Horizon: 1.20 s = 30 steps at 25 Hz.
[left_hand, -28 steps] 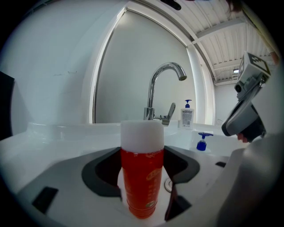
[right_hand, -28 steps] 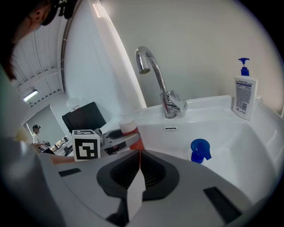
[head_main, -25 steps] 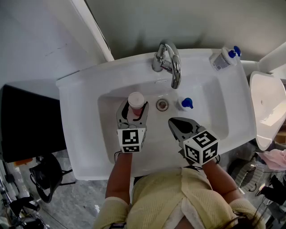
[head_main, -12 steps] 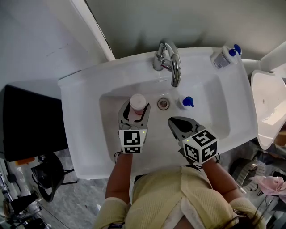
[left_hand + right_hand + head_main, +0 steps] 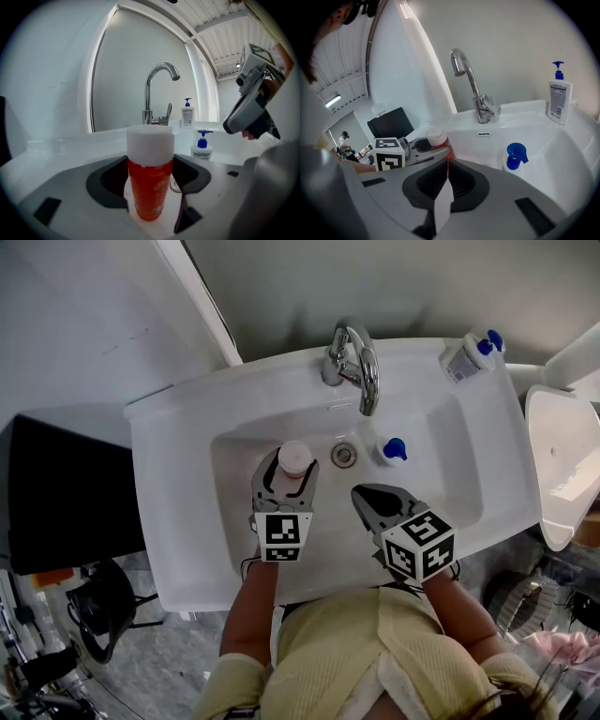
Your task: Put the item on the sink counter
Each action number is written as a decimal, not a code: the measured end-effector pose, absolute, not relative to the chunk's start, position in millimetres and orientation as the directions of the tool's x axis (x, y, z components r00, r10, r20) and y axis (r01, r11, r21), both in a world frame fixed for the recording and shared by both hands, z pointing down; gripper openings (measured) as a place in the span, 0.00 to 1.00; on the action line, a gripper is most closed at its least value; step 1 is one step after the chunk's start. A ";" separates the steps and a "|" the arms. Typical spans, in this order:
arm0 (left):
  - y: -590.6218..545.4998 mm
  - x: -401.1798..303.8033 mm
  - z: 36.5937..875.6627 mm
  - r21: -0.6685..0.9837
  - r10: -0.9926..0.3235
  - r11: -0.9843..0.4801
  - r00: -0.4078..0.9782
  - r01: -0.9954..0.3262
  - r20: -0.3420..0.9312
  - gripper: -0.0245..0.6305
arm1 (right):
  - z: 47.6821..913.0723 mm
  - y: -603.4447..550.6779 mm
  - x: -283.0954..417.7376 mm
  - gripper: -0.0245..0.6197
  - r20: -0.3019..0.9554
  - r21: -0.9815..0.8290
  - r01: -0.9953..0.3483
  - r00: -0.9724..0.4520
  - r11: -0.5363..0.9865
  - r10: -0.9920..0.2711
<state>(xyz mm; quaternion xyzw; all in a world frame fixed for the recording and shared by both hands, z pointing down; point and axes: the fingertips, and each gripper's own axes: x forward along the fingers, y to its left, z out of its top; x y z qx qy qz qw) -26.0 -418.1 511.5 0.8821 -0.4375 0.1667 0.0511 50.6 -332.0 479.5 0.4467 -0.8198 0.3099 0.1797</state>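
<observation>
An orange bottle with a white cap point(image 5: 294, 457) stands upright in the sink basin, left of the drain. My left gripper point(image 5: 289, 465) is open, with one jaw on each side of the bottle point(image 5: 150, 183); thin gaps show beside its base. My right gripper point(image 5: 361, 491) is shut and empty, low in the basin to the right. Its closed jaws point(image 5: 443, 187) point toward the bottle point(image 5: 437, 138). A second small bottle with a blue pump point(image 5: 389, 450) stands in the basin right of the drain. The white sink counter point(image 5: 178, 521) rings the basin.
The chrome faucet point(image 5: 356, 371) arches over the back of the basin. A soap dispenser with a blue pump point(image 5: 466, 357) stands on the counter's back right corner. A dark monitor sits left of the sink and a white fixture point(image 5: 562, 465) to the right.
My left gripper has edged slightly farther forward around the orange bottle. The right gripper has barely moved.
</observation>
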 end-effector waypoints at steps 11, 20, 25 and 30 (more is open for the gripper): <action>-416.6 -24.1 513.9 -0.023 -0.723 -0.635 0.583 -0.773 0.370 0.52 | 474.2 -326.1 48.2 0.08 0.563 -0.338 -0.853 -0.521 0.397 -0.641; -409.2 -26.6 514.1 0.009 -0.689 -0.655 0.603 -0.755 0.402 0.52 | 467.0 -319.6 44.8 0.08 0.553 -0.332 -0.861 -0.509 0.386 -0.660; -404.2 -28.1 510.4 0.014 -0.684 -0.659 0.606 -0.752 0.407 0.52 | 464.0 -315.4 41.8 0.08 0.545 -0.334 -0.861 -0.508 0.383 -0.666; -396.2 -34.2 507.4 0.016 -0.678 -0.658 0.602 -0.753 0.421 0.52 | 459.7 -310.5 36.4 0.08 0.538 -0.329 -0.859 -0.511 0.391 -0.671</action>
